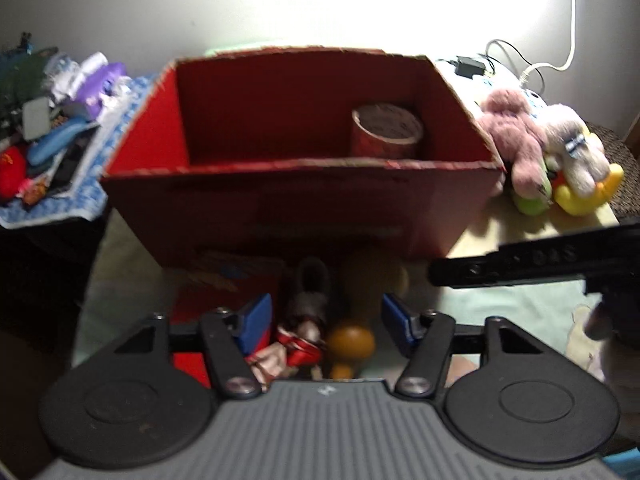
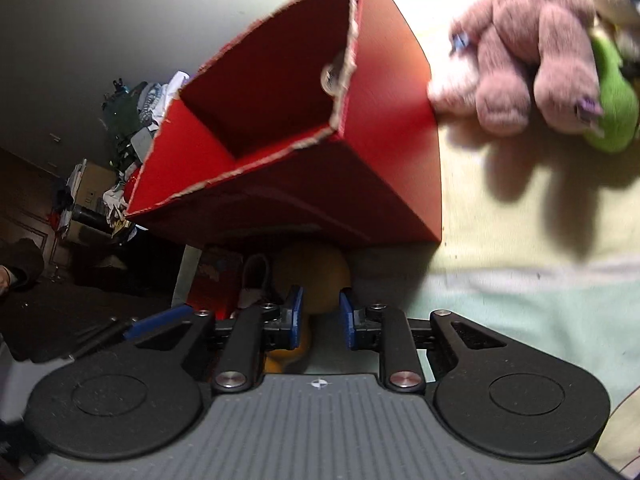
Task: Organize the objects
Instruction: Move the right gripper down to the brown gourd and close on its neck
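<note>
A red cardboard box (image 1: 304, 200) stands open on the table, with a roll of tape (image 1: 386, 130) inside at its right. My left gripper (image 1: 326, 318) is open just before the box, with an orange wooden toy (image 1: 352, 340) and a small brown-and-red doll (image 1: 304, 320) lying between its fingers. My right gripper (image 2: 320, 320) is open at the box's near right corner (image 2: 400, 200), with the orange toy (image 2: 312, 276) ahead between its pads. A pink plush bear (image 1: 516, 136) lies right of the box; it also shows in the right wrist view (image 2: 528, 48).
A cream plush (image 1: 572, 148), a yellow toy (image 1: 580, 200) and a green toy (image 2: 612, 108) lie by the bear. A pile of clutter (image 1: 52, 128) sits on a blue cloth at left. Cables and a charger (image 1: 472, 66) lie behind. The right gripper's arm (image 1: 540, 264) crosses the left view.
</note>
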`<state>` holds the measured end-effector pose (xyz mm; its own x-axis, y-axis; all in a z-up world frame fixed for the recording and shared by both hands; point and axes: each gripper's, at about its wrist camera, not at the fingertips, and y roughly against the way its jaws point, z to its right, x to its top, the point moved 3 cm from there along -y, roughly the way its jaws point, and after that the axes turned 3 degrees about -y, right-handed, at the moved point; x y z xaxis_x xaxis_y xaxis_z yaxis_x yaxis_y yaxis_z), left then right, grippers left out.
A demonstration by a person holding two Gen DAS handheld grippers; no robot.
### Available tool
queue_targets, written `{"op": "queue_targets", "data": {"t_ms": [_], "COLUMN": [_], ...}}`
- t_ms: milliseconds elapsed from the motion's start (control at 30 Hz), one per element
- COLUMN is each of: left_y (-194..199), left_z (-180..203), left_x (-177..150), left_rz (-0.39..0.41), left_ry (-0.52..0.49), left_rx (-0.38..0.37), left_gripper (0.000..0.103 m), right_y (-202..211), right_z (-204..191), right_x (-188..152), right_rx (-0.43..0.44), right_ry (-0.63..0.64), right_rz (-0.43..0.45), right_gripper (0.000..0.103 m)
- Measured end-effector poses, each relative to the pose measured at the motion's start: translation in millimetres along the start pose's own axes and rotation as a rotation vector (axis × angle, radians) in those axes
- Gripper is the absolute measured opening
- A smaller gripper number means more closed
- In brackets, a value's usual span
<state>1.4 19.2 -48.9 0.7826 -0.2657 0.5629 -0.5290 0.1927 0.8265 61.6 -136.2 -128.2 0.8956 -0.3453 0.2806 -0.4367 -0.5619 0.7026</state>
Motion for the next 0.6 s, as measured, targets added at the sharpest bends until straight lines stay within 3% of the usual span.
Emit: {"op": "queue_targets", "data": {"t_ms": [167, 433, 600], "left_y": [-16.6, -37.3, -57.1], "left_z": [9.2, 14.7, 11.4], "left_x": [-9.6, -8.1, -9.3], "left_rz": [-0.023, -0.034, -0.072], "left_ry": [-0.010, -0.009, 0.004], "left_rx": [-0.035, -0.148, -0.158], "left_gripper": [0.057, 0.057, 0.057], "right_y": [-3.0, 2.1, -0.3], "right_z": [2.6, 12.2, 18.1], "right_x": [-3.4, -1.6, -0.5], "right_rx": [0.036, 0.024, 0.032], "right_ry": [-0.038, -0.060, -0.079], "right_rz": [-0.042, -0.028, -0.041], "right_gripper": [0.023, 0.023, 0.023]}}
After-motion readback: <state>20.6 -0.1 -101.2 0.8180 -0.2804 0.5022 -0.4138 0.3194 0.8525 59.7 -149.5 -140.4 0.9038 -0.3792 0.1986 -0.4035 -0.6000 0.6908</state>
